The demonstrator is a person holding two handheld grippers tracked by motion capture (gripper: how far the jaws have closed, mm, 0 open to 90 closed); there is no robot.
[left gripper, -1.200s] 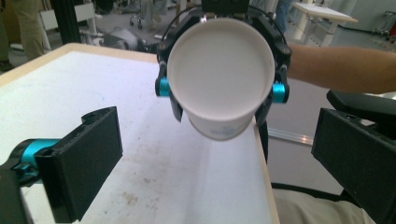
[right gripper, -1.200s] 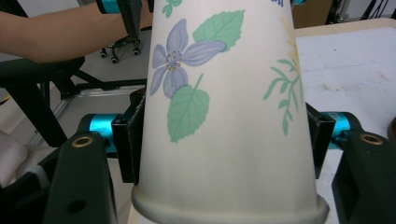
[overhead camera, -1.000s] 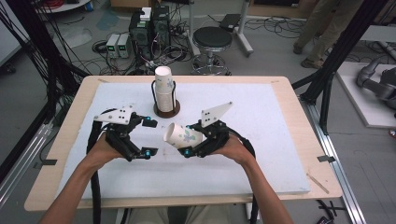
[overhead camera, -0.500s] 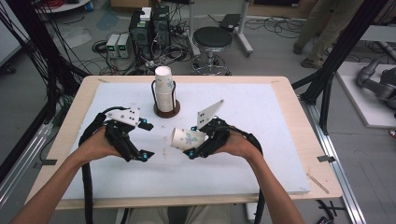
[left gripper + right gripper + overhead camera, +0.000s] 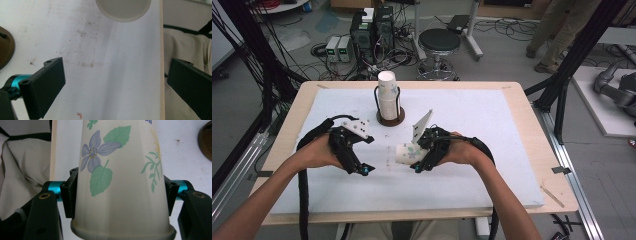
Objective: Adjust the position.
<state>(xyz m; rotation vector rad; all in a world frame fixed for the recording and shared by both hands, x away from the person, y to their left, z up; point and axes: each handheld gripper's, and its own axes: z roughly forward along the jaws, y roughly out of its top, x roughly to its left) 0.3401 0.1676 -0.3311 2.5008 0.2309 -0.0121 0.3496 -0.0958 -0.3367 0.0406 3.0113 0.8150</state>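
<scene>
While smooth and tapered, the floral paper cup (image 5: 120,182) sits clamped in the right gripper (image 5: 120,195).

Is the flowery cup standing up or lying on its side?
On its side. The paper cup points sideways between the right gripper's jaws, above the white mat, toward the left gripper.

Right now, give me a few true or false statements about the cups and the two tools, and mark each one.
1. The right tool grips a flowered cup. True.
2. The left tool holds a cup. False: it is open, holding nothing.
3. A cup stack stands in a wire holder. True.
4. The held cup stands upright on the table. False: it is tipped sideways, bottom toward the left tool.
</scene>
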